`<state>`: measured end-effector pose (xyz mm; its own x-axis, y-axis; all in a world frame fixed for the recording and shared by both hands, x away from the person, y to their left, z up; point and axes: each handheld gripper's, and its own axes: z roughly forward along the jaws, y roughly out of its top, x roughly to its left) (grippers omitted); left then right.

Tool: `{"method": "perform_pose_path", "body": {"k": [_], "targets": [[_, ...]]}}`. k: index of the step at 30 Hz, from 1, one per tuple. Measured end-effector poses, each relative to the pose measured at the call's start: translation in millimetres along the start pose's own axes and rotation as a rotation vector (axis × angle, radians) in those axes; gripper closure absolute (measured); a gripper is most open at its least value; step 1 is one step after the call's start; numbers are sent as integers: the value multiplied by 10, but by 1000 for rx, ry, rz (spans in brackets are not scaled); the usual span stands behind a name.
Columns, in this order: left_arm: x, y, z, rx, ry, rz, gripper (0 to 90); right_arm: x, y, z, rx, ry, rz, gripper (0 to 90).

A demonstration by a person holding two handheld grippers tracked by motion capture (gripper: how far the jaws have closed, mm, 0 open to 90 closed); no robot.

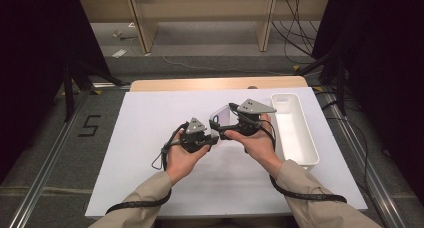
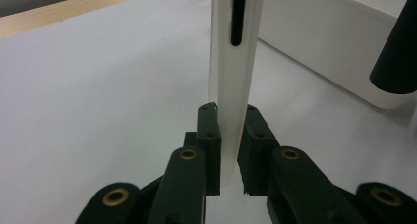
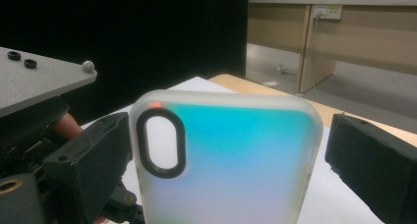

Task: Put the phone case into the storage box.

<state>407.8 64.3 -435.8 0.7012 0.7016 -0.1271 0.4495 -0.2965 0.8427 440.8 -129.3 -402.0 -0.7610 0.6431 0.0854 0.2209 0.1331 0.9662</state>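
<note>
A translucent white phone case (image 1: 220, 116) with a black-ringed oval camera cutout is held upright above the white sheet. My left gripper (image 1: 214, 134) is shut on its thin lower edge; the left gripper view shows both pads pressed on the case (image 2: 234, 71). My right gripper (image 1: 228, 123) stands just right of the case. In the right gripper view the case (image 3: 231, 160) glows cyan and pink close ahead. The right gripper's right finger (image 3: 373, 160) stands a narrow gap off the case's side. The left gripper's jaw meets the case's other side in that view.
A long white tray (image 1: 309, 138) lies on the sheet's right side, close to my right hand, and appears as the tray (image 2: 334, 42) in the left gripper view. The white sheet (image 1: 150, 138) covers a wooden table (image 1: 215, 83). Black stands and cables flank the table.
</note>
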Motion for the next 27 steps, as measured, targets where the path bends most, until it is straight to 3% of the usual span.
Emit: {"method": "perform_pose_path", "body": {"k": [8,16,27], "targets": [[-14,4,-1,1,-2,5,806,2,-13,4,-1,-2,1,81],[-2,6,-5,-6,-3,5,806,18,-13,-10,-10,2,2,171],[2,3,-8,-18,-8,30,784,2,1,-30,-14,8,11,179]]}}
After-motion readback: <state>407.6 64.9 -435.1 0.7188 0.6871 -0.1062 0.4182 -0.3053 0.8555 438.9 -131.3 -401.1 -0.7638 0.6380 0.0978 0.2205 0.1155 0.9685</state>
